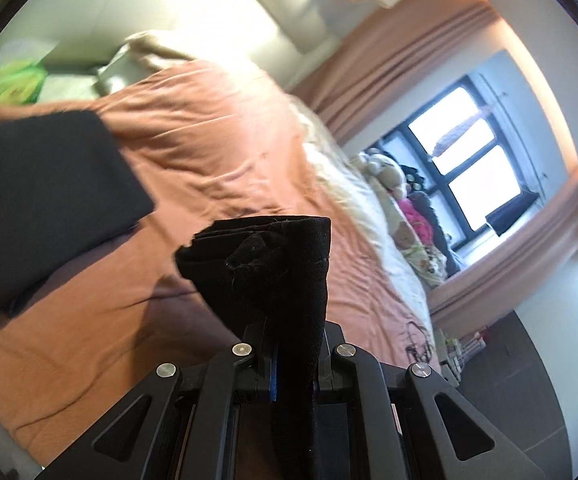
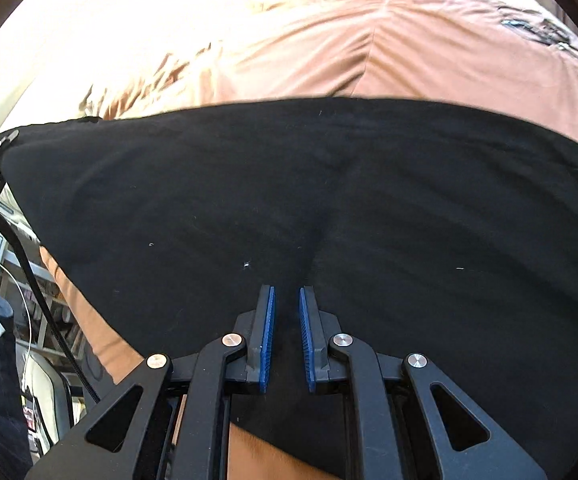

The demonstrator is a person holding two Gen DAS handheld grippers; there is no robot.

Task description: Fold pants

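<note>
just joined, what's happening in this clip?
A person with a handheld gripper in each hand is folding black pants on a bed with an orange cover. The left gripper is shut on a bunched end of the black cloth, held up off the bed. The right gripper has its jaws nearly closed, with black fabric between the blue pads; whether they pinch it is unclear. The rest of the pants lies spread flat.

The left gripper's [image 1: 293, 354] fingertips are hidden by bunched black pants [image 1: 273, 264], the bed cover [image 1: 217, 128] is blurred, and the pants are cut off at the right-wrist view's right edge.
</note>
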